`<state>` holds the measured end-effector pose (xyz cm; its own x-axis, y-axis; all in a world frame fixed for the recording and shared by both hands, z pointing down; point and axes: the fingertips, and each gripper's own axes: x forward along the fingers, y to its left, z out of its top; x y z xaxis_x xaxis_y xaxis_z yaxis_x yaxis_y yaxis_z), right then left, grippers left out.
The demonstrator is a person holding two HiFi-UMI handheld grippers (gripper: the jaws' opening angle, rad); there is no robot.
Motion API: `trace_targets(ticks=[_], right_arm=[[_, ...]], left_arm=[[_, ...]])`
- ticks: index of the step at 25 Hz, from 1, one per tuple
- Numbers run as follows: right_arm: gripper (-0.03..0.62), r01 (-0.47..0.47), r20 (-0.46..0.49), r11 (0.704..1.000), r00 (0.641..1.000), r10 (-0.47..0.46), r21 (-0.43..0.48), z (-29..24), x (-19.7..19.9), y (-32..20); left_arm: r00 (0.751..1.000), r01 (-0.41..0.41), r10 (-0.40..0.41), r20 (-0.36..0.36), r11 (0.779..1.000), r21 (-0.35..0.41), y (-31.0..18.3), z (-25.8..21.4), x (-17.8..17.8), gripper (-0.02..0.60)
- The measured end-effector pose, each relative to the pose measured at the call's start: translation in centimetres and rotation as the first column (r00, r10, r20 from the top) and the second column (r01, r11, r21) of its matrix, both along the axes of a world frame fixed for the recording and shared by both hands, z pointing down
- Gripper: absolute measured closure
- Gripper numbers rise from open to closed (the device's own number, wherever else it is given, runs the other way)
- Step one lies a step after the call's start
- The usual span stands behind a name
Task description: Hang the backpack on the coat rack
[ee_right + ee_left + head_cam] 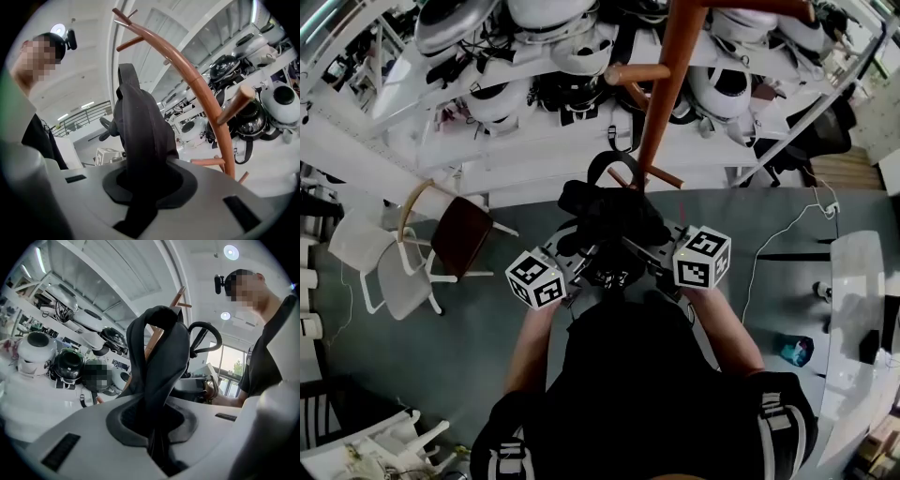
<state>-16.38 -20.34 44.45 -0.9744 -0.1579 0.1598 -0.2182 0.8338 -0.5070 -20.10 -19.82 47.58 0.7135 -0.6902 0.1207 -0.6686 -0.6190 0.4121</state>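
Black backpack point(609, 223) hangs between your grippers, close against rack point(672, 84), beside low peg point(664, 176). Left gripper point(157, 430) fingers narrow, pinching strap point(157, 362); right gripper point(139, 190) same on other strap point(138, 131). Cannot tell if loop point(602, 164) sits over peg.

Risks:
- release before loop seats, bag drops to floor
- thin pinch slips under weight
- sideways pull tips rack
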Motion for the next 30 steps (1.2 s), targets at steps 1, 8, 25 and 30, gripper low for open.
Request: trace_targets(ticks=[1,8,25,30], right_arm=[[0.516,-0.001,-0.003,1.0,1.0,0.001,-0.013,0.6,0.0,0.1],[0.516,-0.016,-0.049,0.998,0.999,0.013,-0.064,5.5,0.2,0.9],[0.517,-0.072,-0.193,0.984,0.98,0.039,-0.165,15.1,-0.4,-0.7],[0.517,-0.074,-0.229,0.983,0.973,0.034,-0.166,17.1,-1.0,-1.6]], left_arm=[[1.0,-0.004,0.004,0.003,1.0,-0.003,0.1,0.6,0.0,0.532],[0.999,-0.039,0.041,0.031,0.997,-0.068,0.8,5.4,0.4,0.532],[0.986,-0.072,0.101,0.136,0.976,-0.203,-0.3,14.8,0.6,0.532],[0.983,-0.072,0.109,0.147,0.969,-0.238,-1.2,16.9,0.1,0.532]])
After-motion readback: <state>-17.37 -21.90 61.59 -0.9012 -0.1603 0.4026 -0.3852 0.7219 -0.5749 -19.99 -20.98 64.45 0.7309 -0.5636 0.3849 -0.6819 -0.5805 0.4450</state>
